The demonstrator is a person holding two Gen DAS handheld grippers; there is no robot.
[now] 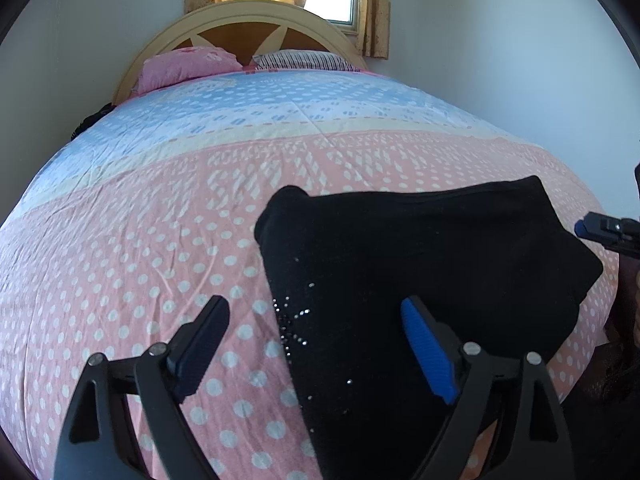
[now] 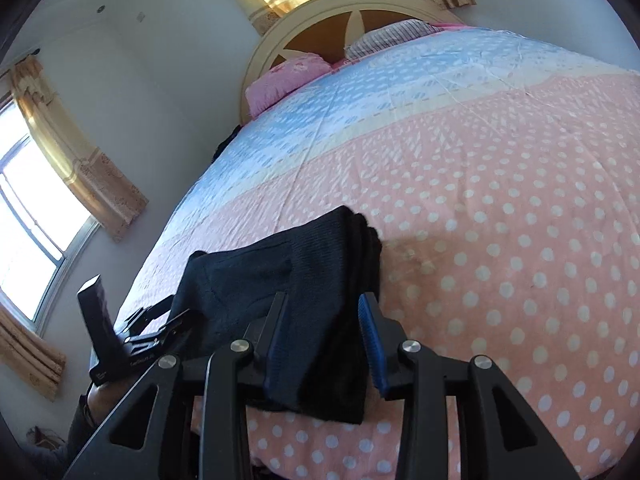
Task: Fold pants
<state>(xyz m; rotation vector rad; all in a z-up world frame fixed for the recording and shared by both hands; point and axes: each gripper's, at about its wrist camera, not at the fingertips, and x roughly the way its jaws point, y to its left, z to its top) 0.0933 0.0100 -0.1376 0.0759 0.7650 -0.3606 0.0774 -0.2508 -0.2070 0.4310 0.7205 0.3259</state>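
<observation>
You have the black pants [image 1: 420,264] folded into a thick, stacked bundle on the polka-dot bedspread [image 1: 140,260], near its foot edge and well away from its blue band. Small shiny studs speckle one side, and layered edges show at one end.

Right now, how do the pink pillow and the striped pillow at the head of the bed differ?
The pink pillow is plain pink with a faint flower print; the striped pillow shows thin dark lines on a pale ground. In the left wrist view the pink pillow lies at the left, the striped pillow at the right. The pink pillow looks puffier, the striped pillow flatter. Both rest against the headboard.
</observation>
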